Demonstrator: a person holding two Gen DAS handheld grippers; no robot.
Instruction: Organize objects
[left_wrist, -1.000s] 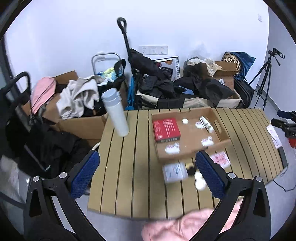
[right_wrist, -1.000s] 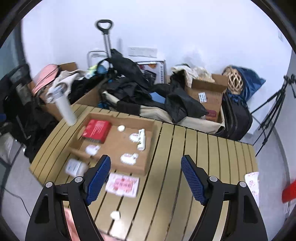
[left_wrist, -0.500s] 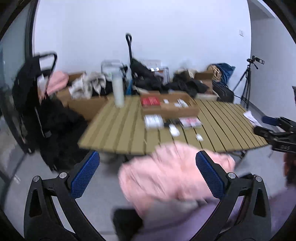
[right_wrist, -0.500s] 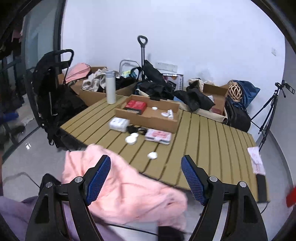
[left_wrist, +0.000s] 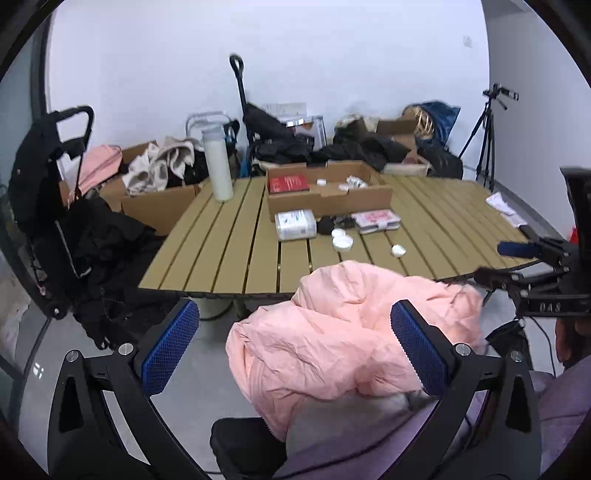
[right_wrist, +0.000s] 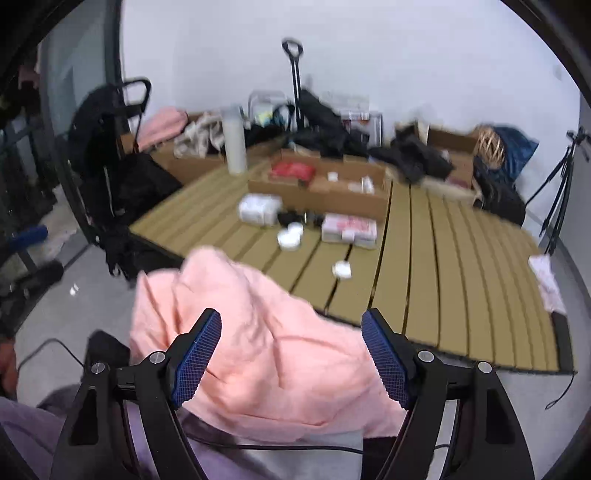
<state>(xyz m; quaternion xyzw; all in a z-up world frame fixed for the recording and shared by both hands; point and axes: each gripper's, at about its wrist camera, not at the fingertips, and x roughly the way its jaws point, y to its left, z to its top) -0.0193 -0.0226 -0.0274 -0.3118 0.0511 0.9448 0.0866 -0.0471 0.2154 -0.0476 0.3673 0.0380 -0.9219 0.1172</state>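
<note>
A shallow cardboard tray (left_wrist: 328, 197) sits on the slatted wooden table (left_wrist: 229, 251) and holds a red box (left_wrist: 288, 182) and small white items. In front of it lie a white packet (left_wrist: 295, 224), a pink-and-white pack (left_wrist: 376, 220), a black item (left_wrist: 334, 223) and small white round lids (left_wrist: 341, 242). My left gripper (left_wrist: 295, 347) is open and empty, well back from the table over a pink jacket (left_wrist: 343, 332). My right gripper (right_wrist: 291, 354) is open and empty over the same jacket (right_wrist: 258, 332). The tray also shows in the right wrist view (right_wrist: 321, 188).
A tall white bottle (left_wrist: 218, 162) stands at the table's far left. Boxes of clothes (left_wrist: 159, 177), black bags and a trolley crowd the back wall. A black stroller (left_wrist: 55, 192) stands left. A tripod (left_wrist: 484, 136) stands right. Papers (left_wrist: 504, 206) lie at the table's right edge.
Both grippers have pulled back from above the table to low in front of it. The pink jacket now fills the foreground. Both stay open. The table objects have not moved.
</note>
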